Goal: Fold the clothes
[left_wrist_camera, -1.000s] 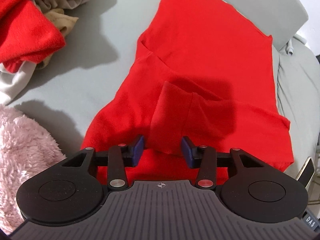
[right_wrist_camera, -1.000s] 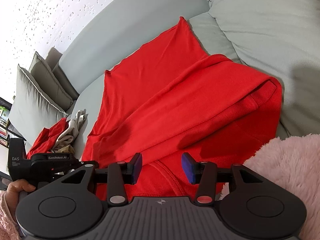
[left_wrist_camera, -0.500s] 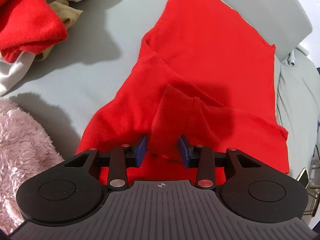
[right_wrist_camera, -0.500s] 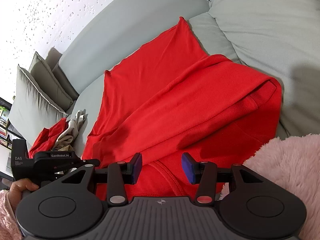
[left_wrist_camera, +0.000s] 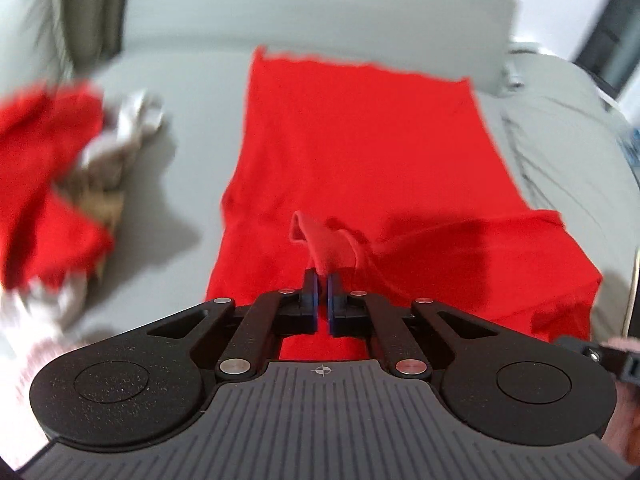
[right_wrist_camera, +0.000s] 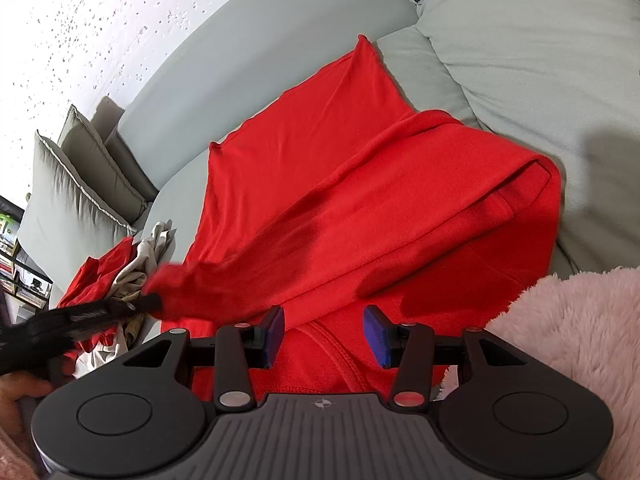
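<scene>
Plainly, the sofa (right_wrist_camera: 280,40) carried everything: the red top (left_wrist_camera: 360,140) lay spread across its seat, hem toward the backrest, with a heap of unfolded clothes (left_wrist_camera: 52,168) well apart toward the seat's left end. At the near edge sat a pink fleece (right_wrist_camera: 580,328), just beside the top.

What changed was on my left side. A second earlier the left gripper (left_wrist_camera: 322,284) stood spread around the sleeve (left_wrist_camera: 332,240) lying on the top; its jaws had just been closing, and they were now pressed together on that sleeve's cuff, which stood up off the body as a pinched ridge. I judged the grasp made and the sleeve fold begun, so the next thing would be carrying it across the chest.

The right gripper (right_wrist_camera: 323,330) had not shifted: its jaws stayed spread over the neckline at the near edge, nothing between the pads.

My left view was smeared, yet it alone showed the pads meeting on cloth. My right view was sharp and showed what the left could not: the sleeve stretched as a taut band out to the left tool, the other sleeve folded at the top's right side, and cushions (right_wrist_camera: 80,184) at the sofa's far left corner.
</scene>
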Motion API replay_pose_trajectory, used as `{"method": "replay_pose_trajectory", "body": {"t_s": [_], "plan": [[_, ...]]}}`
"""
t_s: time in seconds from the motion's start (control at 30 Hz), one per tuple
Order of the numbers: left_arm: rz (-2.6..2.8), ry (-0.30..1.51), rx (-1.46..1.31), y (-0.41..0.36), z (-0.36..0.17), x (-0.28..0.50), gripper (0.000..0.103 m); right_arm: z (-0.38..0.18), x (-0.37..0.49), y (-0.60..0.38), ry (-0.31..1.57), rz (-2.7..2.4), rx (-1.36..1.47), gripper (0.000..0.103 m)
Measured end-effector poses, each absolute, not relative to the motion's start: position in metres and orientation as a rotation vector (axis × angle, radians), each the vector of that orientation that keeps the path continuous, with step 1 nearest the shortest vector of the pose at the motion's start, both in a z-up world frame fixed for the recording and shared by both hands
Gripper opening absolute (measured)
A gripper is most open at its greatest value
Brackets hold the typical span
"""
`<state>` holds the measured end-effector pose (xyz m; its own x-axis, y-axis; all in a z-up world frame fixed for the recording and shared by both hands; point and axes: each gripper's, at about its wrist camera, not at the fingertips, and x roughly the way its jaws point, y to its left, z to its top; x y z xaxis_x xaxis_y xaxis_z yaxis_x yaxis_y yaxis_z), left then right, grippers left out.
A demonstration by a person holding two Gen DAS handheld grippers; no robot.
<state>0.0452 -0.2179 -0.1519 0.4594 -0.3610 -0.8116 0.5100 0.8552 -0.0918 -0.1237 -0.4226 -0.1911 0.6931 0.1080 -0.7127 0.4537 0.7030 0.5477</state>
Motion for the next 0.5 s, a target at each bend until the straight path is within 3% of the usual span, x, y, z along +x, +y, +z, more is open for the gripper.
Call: {"method": "replay_pose_trajectory", "body": {"t_s": [0.23, 0.5], "plan": [[-0.477, 0.945, 0.175, -0.184, -0.116, 0.048, 0.003, -0.19, -0.123, -0.42, 0.806, -0.222, 0.766, 0.047], [-0.369, 1.118, 0.203, -0.147, -0.165, 0.07, 0.004, -0.191, -0.12, -0.42, 0.822, -0.228, 0.747, 0.047]]}}
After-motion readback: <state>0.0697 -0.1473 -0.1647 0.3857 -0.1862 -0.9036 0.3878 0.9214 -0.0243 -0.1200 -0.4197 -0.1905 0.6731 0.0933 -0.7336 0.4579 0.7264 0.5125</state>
